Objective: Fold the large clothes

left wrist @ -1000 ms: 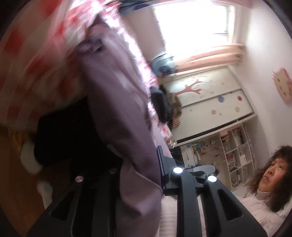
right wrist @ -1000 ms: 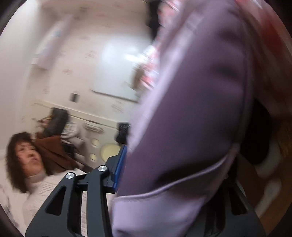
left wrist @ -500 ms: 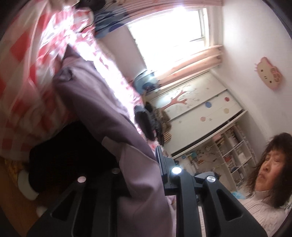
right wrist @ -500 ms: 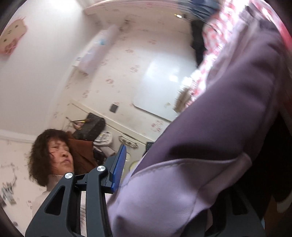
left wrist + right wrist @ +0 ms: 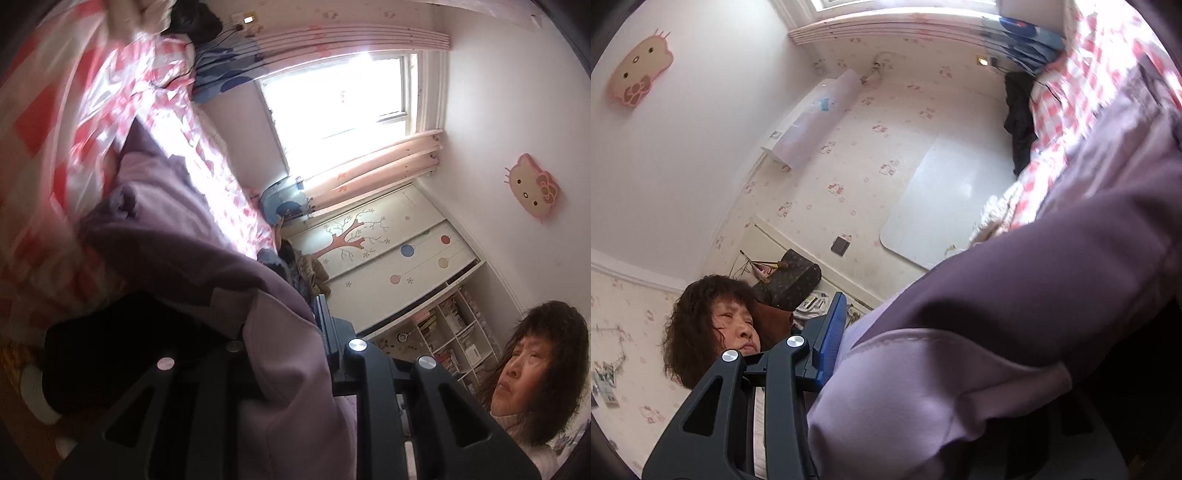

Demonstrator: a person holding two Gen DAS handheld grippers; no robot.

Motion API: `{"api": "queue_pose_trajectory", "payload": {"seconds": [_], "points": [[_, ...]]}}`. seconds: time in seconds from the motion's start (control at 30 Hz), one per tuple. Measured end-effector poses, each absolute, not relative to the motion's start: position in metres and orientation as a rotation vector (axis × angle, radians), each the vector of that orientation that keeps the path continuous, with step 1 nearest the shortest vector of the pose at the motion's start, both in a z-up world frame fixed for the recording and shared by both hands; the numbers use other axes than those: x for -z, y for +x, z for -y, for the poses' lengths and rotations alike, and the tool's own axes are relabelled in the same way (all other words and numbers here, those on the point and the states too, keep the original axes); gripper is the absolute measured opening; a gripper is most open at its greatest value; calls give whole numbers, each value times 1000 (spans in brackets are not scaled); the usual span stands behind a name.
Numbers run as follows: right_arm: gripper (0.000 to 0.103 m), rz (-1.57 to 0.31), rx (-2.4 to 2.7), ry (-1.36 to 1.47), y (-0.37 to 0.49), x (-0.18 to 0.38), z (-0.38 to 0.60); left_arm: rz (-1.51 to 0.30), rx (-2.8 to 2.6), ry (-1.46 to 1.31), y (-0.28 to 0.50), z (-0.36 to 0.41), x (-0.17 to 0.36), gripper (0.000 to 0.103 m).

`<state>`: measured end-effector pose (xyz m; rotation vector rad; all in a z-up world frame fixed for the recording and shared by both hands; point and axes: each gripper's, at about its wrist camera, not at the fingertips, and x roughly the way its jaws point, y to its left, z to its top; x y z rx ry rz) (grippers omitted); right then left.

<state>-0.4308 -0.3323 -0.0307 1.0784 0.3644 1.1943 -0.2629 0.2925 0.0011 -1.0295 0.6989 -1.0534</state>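
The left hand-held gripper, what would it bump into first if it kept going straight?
The purple garment that the left hand-held gripper is already clamping. Past it probably comes the checked bedding, though depth is unclear.

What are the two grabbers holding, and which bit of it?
Both hold the purple garment. The left gripper pinches a thin edge; the right gripper clamps a thick, bunched hem.

- The purple garment is covering the gap between the fingers of the left gripper, so the pads are not showing.
- In the right wrist view the cloth is hiding one whole finger of the right gripper.
- The checked red and white bedding is looking smeared and blurry.
- The person is getting cut off by the picture's edge.
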Motion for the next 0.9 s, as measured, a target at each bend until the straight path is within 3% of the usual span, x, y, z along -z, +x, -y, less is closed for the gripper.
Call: {"api": "queue_pose_trajectory", "payload": {"seconds": [0.4,0.9], "points": [[46,-287,-1140,1045,-387,-22,345,-597,1052,-1084,-181,-272,-29,21],[46,-332,-902,1128,-285,-36,356,-685,886,-1159,-79,-249,-14,21]]}}
